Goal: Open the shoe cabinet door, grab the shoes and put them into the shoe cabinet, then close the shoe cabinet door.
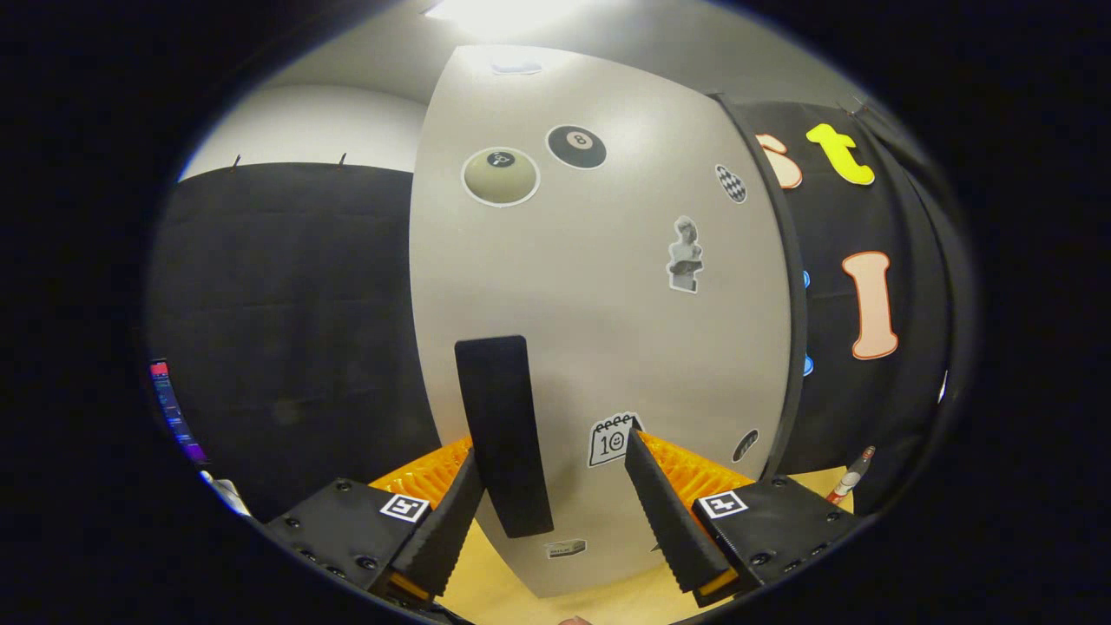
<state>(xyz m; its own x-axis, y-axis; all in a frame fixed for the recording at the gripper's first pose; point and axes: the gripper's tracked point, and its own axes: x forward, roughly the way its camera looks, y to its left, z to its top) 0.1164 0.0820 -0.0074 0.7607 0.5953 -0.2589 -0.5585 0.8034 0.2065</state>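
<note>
Gripper view: my gripper (551, 512), fingers spread apart, gripping nothing. Shoe cabinet door (608, 304), pale, closed, just ahead. Dark upright handle (503, 434) between my fingers, nearer the left one. Stickers: black ball (576, 146) numbered "8"; calendar (614, 439) reading "10"; small label (565, 549), illegible.

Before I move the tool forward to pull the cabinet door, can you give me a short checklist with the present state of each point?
1. Cabinet door shut: ok, it looks closed, so opening is the first step.
2. Handle reachable: ok, the dark vertical handle sits just ahead, near the left finger.
3. Tool open: ok, the fingers stand wide apart and hold nothing.
4. Handle centred between the fingers: not ok, it lies toward the left one; shift left.
5. Fingers touching the handle: cannot tell; the left fingertip overlaps its edge.
6. Shoes ready nearby: cannot tell.
</note>
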